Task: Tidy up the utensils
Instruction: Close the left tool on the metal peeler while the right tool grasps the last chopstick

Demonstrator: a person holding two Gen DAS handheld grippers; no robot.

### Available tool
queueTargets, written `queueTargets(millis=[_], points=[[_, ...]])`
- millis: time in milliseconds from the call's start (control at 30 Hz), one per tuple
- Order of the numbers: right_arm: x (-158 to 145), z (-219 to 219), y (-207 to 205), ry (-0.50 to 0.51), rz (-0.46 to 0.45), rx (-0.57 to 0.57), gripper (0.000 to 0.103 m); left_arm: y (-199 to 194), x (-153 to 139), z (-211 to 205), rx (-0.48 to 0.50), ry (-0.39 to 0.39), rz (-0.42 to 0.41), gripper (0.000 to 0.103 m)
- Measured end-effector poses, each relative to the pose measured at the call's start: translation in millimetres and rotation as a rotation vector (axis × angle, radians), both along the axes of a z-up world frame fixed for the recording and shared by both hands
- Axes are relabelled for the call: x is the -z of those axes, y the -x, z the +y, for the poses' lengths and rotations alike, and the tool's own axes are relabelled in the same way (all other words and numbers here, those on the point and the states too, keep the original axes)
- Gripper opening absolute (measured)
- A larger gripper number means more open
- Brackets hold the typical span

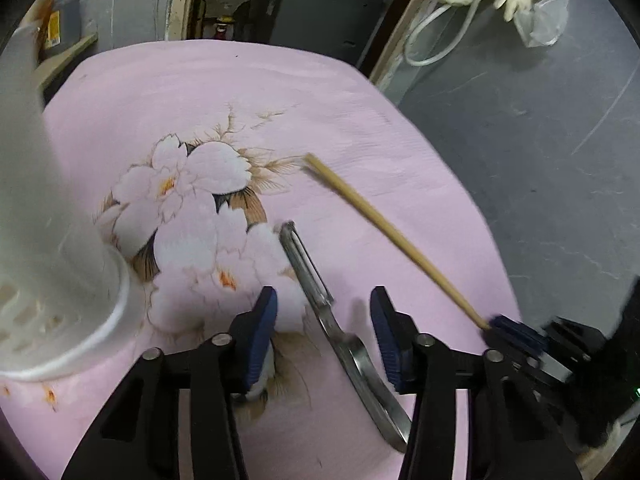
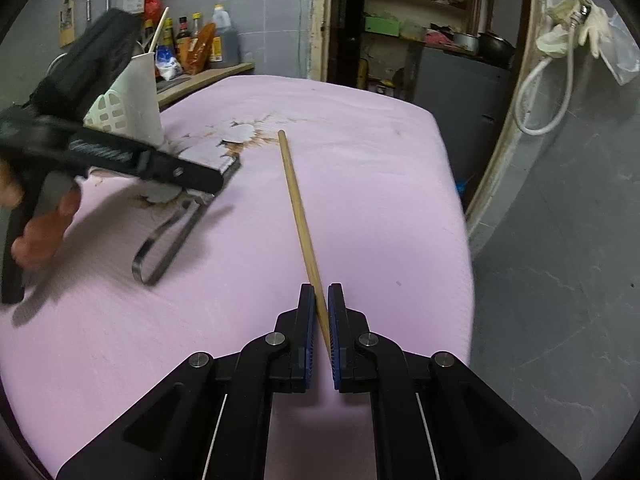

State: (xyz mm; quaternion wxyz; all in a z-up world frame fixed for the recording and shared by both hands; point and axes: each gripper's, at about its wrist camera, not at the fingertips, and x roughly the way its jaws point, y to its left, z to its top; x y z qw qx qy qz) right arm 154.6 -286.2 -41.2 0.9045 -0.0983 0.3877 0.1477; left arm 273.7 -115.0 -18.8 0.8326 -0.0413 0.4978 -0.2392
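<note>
A metal peeler (image 1: 320, 300) lies on the pink flowered cloth (image 1: 280, 100), its looped handle toward me. My left gripper (image 1: 324, 308) is open, with one blue pad on each side of the peeler's middle. It also shows in the right wrist view (image 2: 216, 184) above the peeler (image 2: 168, 244). My right gripper (image 2: 319, 312) is shut on the near end of a wooden chopstick (image 2: 298, 216), which points away over the cloth. The chopstick (image 1: 384, 228) and right gripper (image 1: 512, 330) show in the left wrist view. A white perforated utensil holder (image 1: 48, 248) stands at the left, with a chopstick (image 2: 158, 32) in it.
The cloth-covered table (image 2: 360, 160) ends at the right, with grey floor (image 2: 560, 300) beyond. Bottles (image 2: 200, 40) stand on a wooden shelf behind the holder. A doorway with shelves and a hose with rags (image 2: 560, 40) are at the back right.
</note>
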Motion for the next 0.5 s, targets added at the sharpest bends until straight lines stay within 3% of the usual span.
queueTargets(millis=[233, 500], points=[[-0.7, -2.1, -4.0, -0.005, 0.013, -0.001, 0.005, -10.3, 7.6, 1.0, -0.036, -0.051, 0.003, 0.015], [-2.0, 13.0, -44.8, -0.009, 0.072, -0.077, 0.009, 5.5, 8.5, 23.2, -0.037, -0.006, 0.001, 0.013]])
